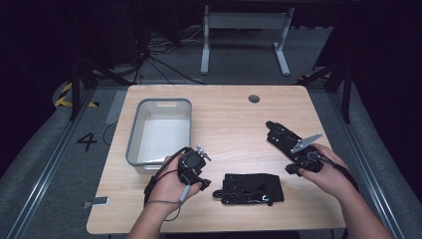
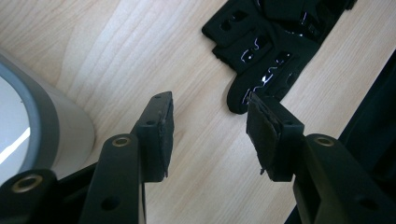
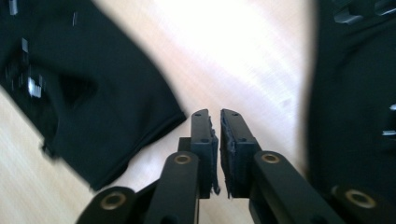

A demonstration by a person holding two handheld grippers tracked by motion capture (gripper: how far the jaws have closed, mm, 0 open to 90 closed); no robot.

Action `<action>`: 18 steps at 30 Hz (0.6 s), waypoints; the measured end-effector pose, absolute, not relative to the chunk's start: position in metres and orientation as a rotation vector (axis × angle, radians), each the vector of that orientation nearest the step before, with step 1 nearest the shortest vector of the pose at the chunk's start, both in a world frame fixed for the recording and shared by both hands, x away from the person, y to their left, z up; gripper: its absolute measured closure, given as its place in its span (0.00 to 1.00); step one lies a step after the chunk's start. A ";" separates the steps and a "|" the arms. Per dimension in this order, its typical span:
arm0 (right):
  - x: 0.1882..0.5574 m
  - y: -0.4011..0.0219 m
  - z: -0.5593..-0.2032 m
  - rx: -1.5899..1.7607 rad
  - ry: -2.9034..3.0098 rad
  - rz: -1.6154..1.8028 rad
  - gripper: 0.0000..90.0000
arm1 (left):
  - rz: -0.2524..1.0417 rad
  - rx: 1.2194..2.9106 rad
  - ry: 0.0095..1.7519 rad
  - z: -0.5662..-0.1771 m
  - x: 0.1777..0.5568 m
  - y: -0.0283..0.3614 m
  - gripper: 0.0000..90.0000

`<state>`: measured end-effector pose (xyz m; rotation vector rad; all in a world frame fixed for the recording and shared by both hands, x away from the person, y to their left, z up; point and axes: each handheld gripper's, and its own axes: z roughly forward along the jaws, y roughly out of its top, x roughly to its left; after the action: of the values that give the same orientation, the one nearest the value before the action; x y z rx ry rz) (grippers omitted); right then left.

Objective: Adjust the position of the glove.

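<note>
Gloves of black fabric lie on the pale wooden counter point(image 1: 229, 119): one flat black glove point(image 1: 252, 188) near the front edge, another black glove point(image 1: 282, 136) farther right. Left tool point(image 2: 210, 128) stands open and empty just beside the nearer glove, by the grey plastic bin point(image 1: 134, 134). Right tool point(image 3: 216, 133), parted only a crack, grips nothing.

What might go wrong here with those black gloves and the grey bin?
The left gripper stands open beside the near black glove, not around it; closing now may only nip a fingertip, so it slips free. The grey bin sits close behind that hand and might get knocked. The right gripper, nearly shut, holds nothing; the far glove lies untouched.
</note>
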<state>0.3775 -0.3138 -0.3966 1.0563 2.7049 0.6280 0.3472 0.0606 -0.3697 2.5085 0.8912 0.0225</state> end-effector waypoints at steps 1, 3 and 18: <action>0.377 -0.317 -0.394 1.075 2.679 0.661 0.93 | 0.023 2.508 0.891 -0.370 0.347 0.061 0.58; 0.376 -0.323 -0.390 1.114 2.618 0.733 0.92 | 0.026 2.498 0.892 -0.367 0.350 0.061 0.58; 0.370 -0.344 -0.376 1.274 2.432 0.917 0.87 | 0.031 2.456 0.908 -0.362 0.355 0.065 0.55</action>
<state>0.3701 -0.3440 -0.3762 1.2739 2.4323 0.9170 0.3552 0.0653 -0.3619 2.4563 0.9080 0.0314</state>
